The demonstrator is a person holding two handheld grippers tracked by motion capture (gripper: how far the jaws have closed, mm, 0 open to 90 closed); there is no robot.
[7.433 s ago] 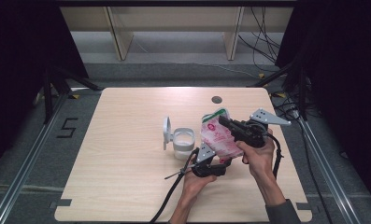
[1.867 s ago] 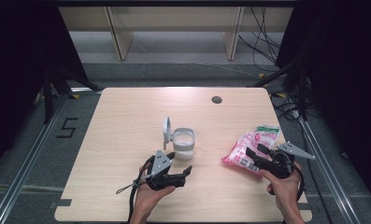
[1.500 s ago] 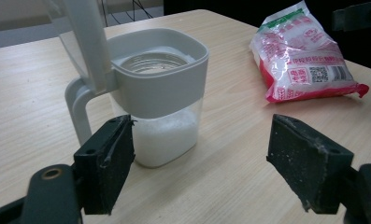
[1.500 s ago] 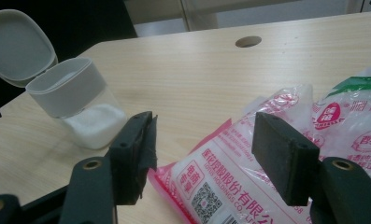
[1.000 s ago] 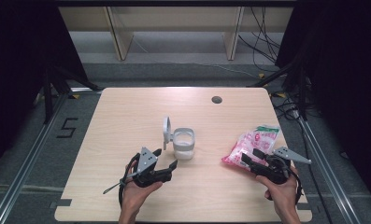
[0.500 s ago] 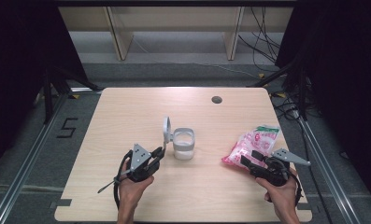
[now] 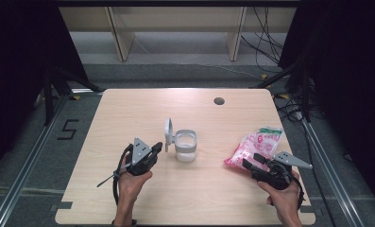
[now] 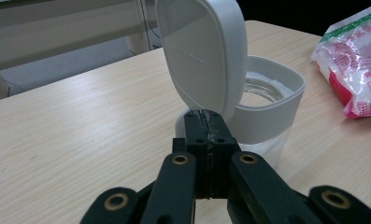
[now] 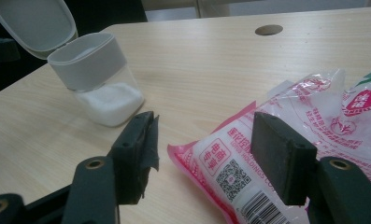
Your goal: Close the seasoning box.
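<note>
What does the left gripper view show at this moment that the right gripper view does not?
Left gripper view alone: the left gripper with its jaws closed together, nothing between them, just in front of the open lid, and a look down into the container's mouth.

Right gripper view alone: the right gripper with its jaws apart over the near end of the pink bag, the white powder low in the container, and the round hole in the table.

Both share: container, raised lid, pink bag, wooden table.

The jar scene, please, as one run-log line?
left gripper: shut, empty, by jar | lid: up | right gripper: open over bag
</note>
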